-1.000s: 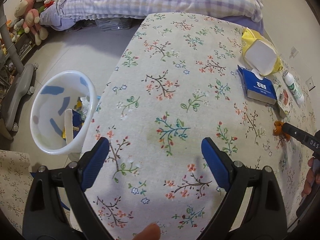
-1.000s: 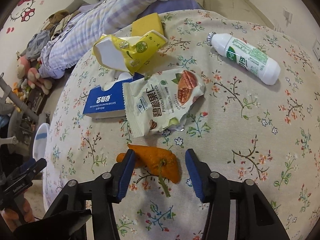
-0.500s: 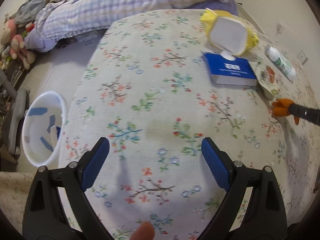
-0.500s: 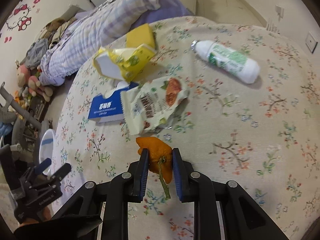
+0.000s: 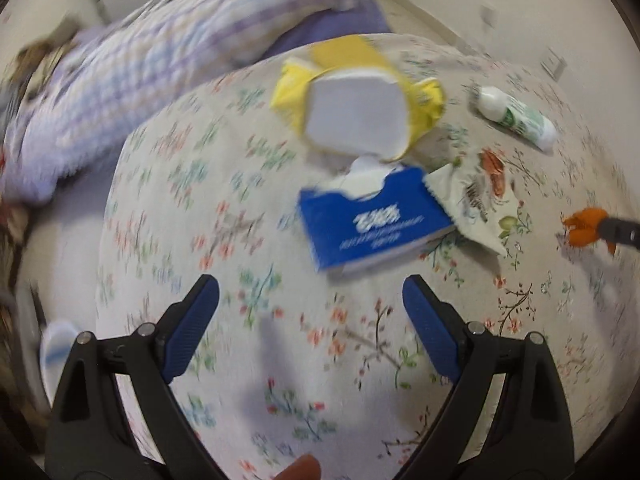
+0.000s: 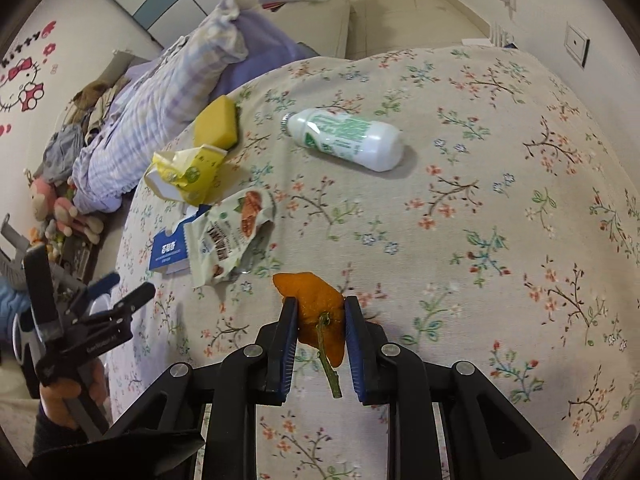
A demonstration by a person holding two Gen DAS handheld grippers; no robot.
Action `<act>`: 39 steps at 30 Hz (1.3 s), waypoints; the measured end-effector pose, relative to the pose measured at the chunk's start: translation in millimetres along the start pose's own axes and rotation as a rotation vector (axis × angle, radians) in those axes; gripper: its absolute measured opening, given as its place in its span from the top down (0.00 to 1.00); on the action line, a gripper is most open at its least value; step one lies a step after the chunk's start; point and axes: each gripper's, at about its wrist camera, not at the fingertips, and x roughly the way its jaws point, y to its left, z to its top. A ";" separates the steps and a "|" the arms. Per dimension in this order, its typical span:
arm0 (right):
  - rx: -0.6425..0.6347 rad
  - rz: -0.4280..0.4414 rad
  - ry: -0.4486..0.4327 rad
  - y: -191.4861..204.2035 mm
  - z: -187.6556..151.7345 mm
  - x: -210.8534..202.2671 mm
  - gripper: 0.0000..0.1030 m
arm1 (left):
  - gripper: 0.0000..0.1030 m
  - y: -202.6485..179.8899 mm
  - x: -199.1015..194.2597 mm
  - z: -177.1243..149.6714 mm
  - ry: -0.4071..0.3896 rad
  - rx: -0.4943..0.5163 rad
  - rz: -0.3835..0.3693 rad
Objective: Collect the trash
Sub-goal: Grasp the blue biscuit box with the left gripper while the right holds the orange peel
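My right gripper (image 6: 320, 308) is shut on an orange peel (image 6: 308, 288) with a green stem, low over the floral tablecloth (image 6: 480, 220). In the left wrist view the peel (image 5: 584, 226) shows at the far right, pinched by the right gripper's tip (image 5: 620, 232). My left gripper (image 5: 310, 284) is open with nothing in it, just in front of a blue tissue box (image 5: 376, 224). A torn snack wrapper (image 5: 476, 196) lies against the box. The left gripper (image 6: 126, 285) also appears at the left of the right wrist view, held by a hand.
A crumpled yellow pack (image 5: 360, 108) and a white bottle (image 5: 516, 118) lie further back on the table. A yellow block (image 6: 216, 124) sits at the far edge. A white bin (image 5: 56, 348) stands on the floor to the left. A bed with a plaid quilt (image 5: 140, 80) lies beyond.
The right gripper's jaws closed on the orange peel and stayed shut on it. The left gripper swung from beside the bin towards the blue box and stayed open.
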 end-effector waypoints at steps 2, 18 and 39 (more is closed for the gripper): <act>0.012 0.006 0.005 -9.0 1.0 -0.9 0.77 | 0.10 -4.9 3.6 10.1 -0.015 0.075 -0.031; 0.055 0.010 0.050 -33.8 3.4 10.7 0.77 | 0.14 -38.2 34.9 36.3 0.046 0.325 -0.191; 0.037 0.011 0.056 -21.7 3.8 13.1 0.77 | 0.15 -28.7 44.2 40.0 0.112 0.393 -0.122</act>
